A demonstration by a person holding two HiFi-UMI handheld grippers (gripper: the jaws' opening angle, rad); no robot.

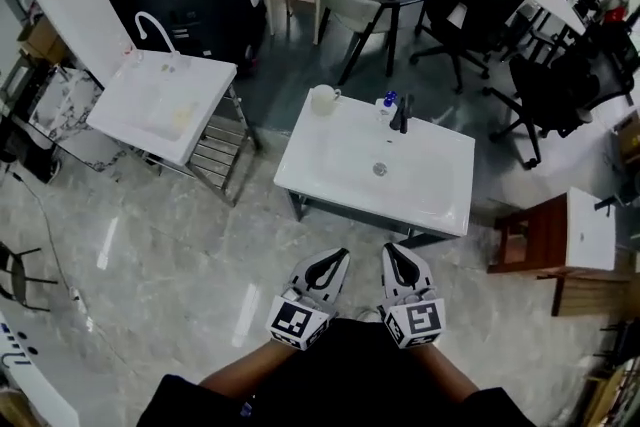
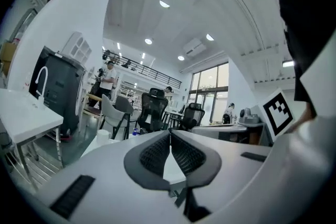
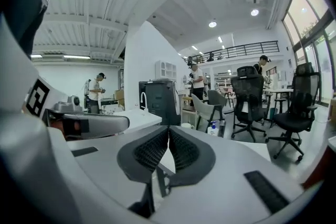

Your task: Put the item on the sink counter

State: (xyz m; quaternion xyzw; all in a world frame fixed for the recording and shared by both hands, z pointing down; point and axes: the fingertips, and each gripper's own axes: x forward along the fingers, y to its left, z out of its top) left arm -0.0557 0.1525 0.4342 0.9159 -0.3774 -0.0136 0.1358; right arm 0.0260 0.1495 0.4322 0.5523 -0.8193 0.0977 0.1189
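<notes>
Spare sink (image 1: pixel 130 105): far left, white tap (image 1: pixel 155 27) at its back edge, well apart from the rest.
Worktop (image 1: pixel 340 177): white sink counter, centre; drain (image 1: pixel 379 169) mid-basin.
Cup (image 1: pixel 322 99): white, upright, on the worktop's far-left corner, nothing touching it.
Left tool (image 1: pixel 339 258): jaws together, nothing between them; off the worktop's near edge, over the floor (image 1: pixel 200 255).
Bottle (image 1: pixel 388 102): blue cap, on the worktop's far edge, just left of the black tap (image 1: pixel 403 113).
Right tool (image 1: pixel 392 251): jaws together, empty; beside the left tool, also short of the near edge.
Item: can't tell whether it's the cup or the bottle; both stand on the worktop.
</notes>
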